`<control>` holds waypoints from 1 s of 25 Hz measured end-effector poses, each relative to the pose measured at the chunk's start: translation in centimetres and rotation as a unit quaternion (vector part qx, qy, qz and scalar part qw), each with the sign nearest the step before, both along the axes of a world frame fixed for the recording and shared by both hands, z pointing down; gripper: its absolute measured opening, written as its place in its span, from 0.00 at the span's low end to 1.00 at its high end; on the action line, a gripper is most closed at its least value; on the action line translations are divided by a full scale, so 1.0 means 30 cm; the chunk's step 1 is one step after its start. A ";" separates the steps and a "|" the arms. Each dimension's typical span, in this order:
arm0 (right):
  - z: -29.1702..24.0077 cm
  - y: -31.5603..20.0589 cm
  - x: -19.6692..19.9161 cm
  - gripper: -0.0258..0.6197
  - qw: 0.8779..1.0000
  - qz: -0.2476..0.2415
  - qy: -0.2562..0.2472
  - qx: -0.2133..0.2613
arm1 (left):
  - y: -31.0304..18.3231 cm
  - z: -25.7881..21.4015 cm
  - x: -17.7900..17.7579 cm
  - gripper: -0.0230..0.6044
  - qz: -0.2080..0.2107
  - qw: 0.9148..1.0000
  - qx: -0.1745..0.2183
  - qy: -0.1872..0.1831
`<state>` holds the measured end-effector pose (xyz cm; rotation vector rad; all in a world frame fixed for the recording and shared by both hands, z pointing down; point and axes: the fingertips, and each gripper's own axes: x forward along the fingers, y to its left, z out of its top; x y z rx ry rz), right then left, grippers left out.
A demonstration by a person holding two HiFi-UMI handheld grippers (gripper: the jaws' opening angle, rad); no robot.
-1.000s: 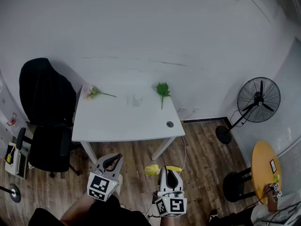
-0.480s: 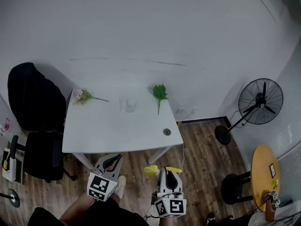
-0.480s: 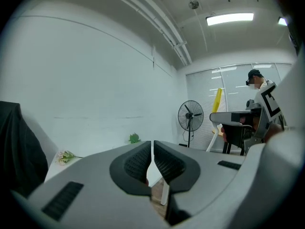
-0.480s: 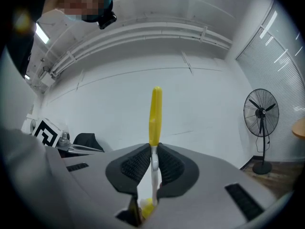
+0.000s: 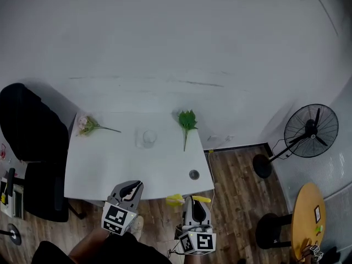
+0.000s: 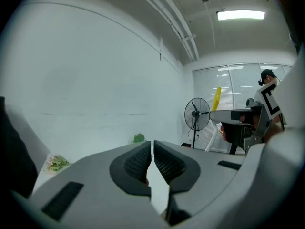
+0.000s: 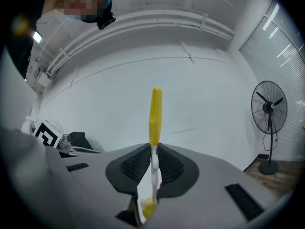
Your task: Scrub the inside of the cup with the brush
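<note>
A clear cup (image 5: 147, 138) stands near the middle of the white table (image 5: 110, 169). Both grippers hang short of the table's front edge, above the wooden floor. My left gripper (image 5: 132, 189) (image 6: 152, 144) is shut, with nothing between its jaws. My right gripper (image 5: 192, 203) (image 7: 153, 149) is shut on the white neck of a brush (image 7: 155, 112), whose yellow handle sticks out past the jaws. In the head view the yellow brush (image 5: 176, 200) lies crosswise at the jaw tips. Neither gripper is near the cup.
A pink flower (image 5: 87, 124) lies at the table's far left, a green leaf sprig (image 5: 187, 120) at its far right, and a cable hole (image 5: 193, 174) near the front right corner. Black office chair (image 5: 27, 131) at left. Standing fan (image 5: 311, 131), stool (image 5: 272, 221) and round wooden table (image 5: 308, 213) at right.
The table has come closer and lower in the head view, as the person moves toward it. Both grippers keep their places in the view and their states.
</note>
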<state>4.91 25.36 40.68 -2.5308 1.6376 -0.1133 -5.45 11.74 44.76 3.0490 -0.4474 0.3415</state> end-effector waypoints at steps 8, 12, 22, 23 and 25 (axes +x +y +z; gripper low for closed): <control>0.000 -0.230 0.170 0.13 1.000 -0.010 -0.002 0.003 | -0.203 0.001 0.168 0.09 -0.005 1.000 0.002 0.000; -0.004 -0.324 0.218 0.13 1.000 -0.016 0.002 0.005 | -0.298 0.006 0.213 0.09 -0.012 1.000 0.003 0.001; -0.025 -0.485 0.258 0.13 0.999 -0.036 0.007 0.007 | -0.454 0.005 0.217 0.09 -0.041 0.999 0.003 0.008; -0.026 -0.503 0.262 0.13 0.999 -0.040 0.007 0.006 | -0.469 0.001 0.216 0.09 -0.046 0.999 0.002 0.009; -0.029 -0.543 0.271 0.13 0.999 -0.051 0.008 0.005 | -0.502 -0.005 0.211 0.09 -0.057 0.998 0.001 0.011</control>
